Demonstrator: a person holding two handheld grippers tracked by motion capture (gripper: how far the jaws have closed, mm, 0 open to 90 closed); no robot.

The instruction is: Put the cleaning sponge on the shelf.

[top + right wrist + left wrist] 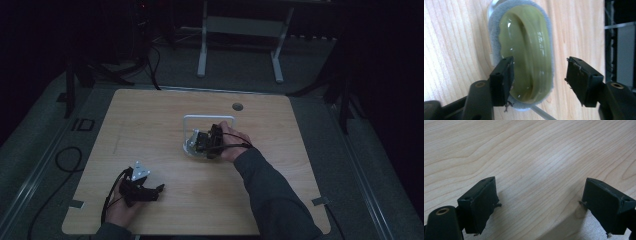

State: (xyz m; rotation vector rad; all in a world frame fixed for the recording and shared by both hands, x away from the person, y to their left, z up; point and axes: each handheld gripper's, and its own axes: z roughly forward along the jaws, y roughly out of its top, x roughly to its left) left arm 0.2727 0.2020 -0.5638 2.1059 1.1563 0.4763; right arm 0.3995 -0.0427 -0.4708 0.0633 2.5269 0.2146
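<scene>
right tongs wide open over the green dish

the right tongs (537, 83) stood with jaws far apart, clamped on nothing. in the right gripper view the near end of a green dish (524, 50) lay between and just beyond them: one jaw overlapped its near rim, the other hung clear of its far side over bare table (454, 45). the dish looked glossy, with a fuzzy grey edge, and lay against a white frame (209, 119) just beyond the tongs in the high view.

the left tongs (537, 205) were also apart, empty, low over bare wood, well away from the dish toward the person's side.

the risks, as i judged them: the jaw overlapping the rim could nudge or tip the dish if the hand drew back crookedly. a fresh grip on that slick surface could slip. whether the dish sat firmly in the frame could not be told, so it might slide or drop free once left alone.
</scene>
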